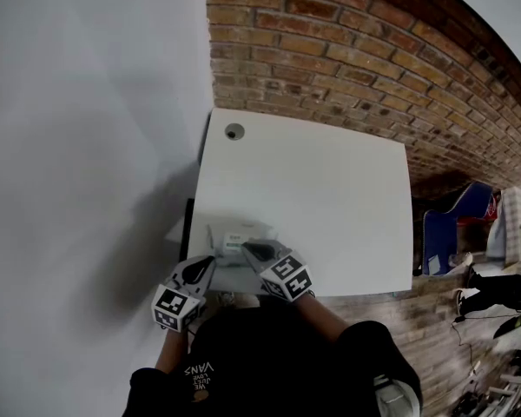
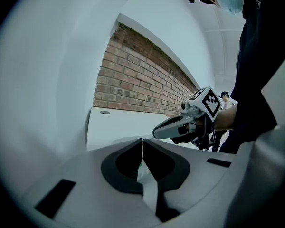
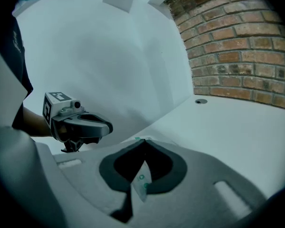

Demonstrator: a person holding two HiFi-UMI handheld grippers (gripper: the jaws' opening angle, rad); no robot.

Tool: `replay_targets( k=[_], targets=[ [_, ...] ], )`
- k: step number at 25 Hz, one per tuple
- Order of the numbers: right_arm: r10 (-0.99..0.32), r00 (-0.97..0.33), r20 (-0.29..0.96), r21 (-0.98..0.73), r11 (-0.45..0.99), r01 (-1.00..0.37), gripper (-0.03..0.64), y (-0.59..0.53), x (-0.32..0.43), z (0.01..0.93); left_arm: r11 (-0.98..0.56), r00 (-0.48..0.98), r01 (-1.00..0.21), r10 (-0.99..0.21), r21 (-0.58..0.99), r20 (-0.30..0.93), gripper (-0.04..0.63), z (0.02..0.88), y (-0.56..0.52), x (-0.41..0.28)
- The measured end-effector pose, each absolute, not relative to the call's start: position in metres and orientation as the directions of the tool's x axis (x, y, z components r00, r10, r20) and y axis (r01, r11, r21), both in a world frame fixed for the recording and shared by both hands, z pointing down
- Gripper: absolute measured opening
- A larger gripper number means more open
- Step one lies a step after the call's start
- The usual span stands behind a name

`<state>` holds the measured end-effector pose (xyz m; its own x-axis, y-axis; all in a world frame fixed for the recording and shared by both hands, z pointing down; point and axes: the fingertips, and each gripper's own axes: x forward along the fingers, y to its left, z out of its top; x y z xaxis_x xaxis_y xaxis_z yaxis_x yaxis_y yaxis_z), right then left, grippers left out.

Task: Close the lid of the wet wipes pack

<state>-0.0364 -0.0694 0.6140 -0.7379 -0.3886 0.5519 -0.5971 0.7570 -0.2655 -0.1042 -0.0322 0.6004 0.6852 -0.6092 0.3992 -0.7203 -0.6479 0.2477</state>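
Grip: left claw (image 2: 142, 140) tips pressed together, nipping a thin strip of the white soft-film wet wipes pack (image 2: 142, 175) with green print. The right claw (image 3: 144, 141) is likewise closed on a white, green-dotted fold of the same pack.

Head view only: pack lies flat at the front-left edge of the white desk (image 1: 330, 189), both claws meeting over it. Lid too small to read.

Each gripper view shows the other claw close alongside. Round cable hole (image 1: 234, 131) sits at the desk's far-left corner, red brick wall (image 1: 347, 50) behind.
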Motion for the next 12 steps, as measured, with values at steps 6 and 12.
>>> replay_targets(
  k=[6, 12],
  targets=[
    [-0.405, -0.722, 0.561, -0.239, 0.756, -0.609, -0.002, -0.0683, -0.0379, 0.621, -0.653, 0.69, -0.716, -0.607, 0.248, 0.395, 0.0, 0.6002, -0.0333, -0.1059],
    [-0.402, -0.716, 0.57, -0.228, 0.76, -0.608, -0.002, -0.0663, -0.0401, 0.6219, -0.653, 0.69, -0.715, -0.604, 0.249, 0.399, 0.0, 0.6004, -0.0323, -0.1067]
  ],
)
